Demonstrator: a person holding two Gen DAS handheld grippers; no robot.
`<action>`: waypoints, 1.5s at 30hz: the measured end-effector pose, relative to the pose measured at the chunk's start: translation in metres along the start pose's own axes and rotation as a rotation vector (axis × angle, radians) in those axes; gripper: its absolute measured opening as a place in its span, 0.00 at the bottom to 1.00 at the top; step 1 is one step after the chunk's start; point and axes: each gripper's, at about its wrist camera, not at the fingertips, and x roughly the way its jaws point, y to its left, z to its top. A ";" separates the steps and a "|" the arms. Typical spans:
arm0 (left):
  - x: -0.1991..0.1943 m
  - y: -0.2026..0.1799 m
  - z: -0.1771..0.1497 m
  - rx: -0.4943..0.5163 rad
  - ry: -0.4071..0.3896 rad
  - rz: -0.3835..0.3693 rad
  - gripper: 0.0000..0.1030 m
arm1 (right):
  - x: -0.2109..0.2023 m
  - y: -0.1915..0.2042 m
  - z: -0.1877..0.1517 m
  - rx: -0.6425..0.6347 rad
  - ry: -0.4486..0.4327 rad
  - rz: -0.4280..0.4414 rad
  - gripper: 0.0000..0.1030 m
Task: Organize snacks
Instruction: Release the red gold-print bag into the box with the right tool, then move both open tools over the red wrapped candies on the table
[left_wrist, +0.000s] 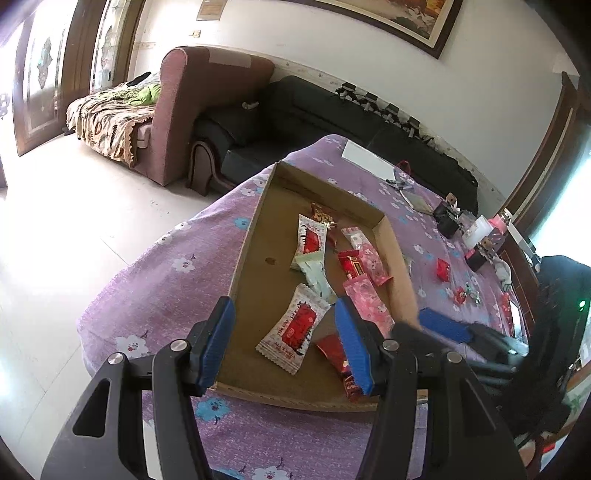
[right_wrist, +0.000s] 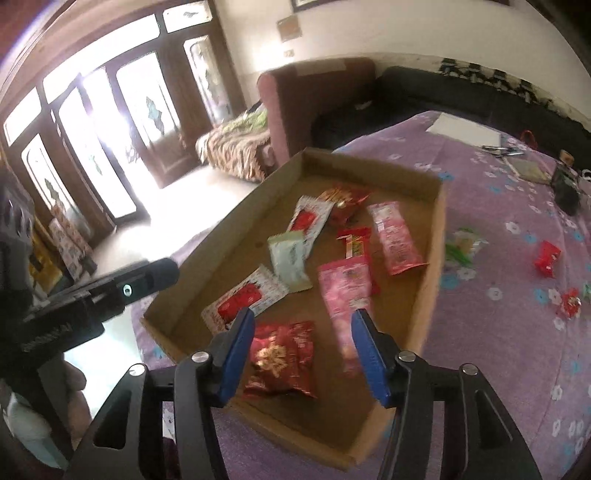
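Cardboard tray (right_wrist: 430, 258) with mixed snack packets (right_wrist: 282, 356)

One cardboard tray (right_wrist: 432, 266), two pink packets (right_wrist: 397, 236).

- Left wrist view sits just behind the left tongs (left_wrist: 284, 343), looking down at a slant over the near edge of the cardboard tray (left_wrist: 255, 236) on the purple tabletop (left_wrist: 177, 258).
- It faces across the tray toward the sofa (left_wrist: 207, 92) and the far wall, very close to the wrappers.
- Right wrist view rides behind the right tongs (right_wrist: 303, 354), also angled down, close over the tray's near corner.
- It faces more toward the glass doors (right_wrist: 92, 140).
- Both views share the tray, its snacks, the cloth and the sofa; each catches the other tongs at its edge.
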 end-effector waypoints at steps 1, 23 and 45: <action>0.000 -0.003 -0.001 0.009 0.002 -0.001 0.54 | -0.003 -0.004 0.001 0.009 -0.007 -0.003 0.60; -0.002 -0.128 -0.048 0.400 0.002 0.102 0.54 | -0.086 -0.118 -0.056 0.226 -0.080 -0.148 0.65; -0.021 -0.161 -0.025 0.425 0.024 -0.032 0.54 | -0.200 -0.187 -0.071 0.325 -0.158 -0.376 0.67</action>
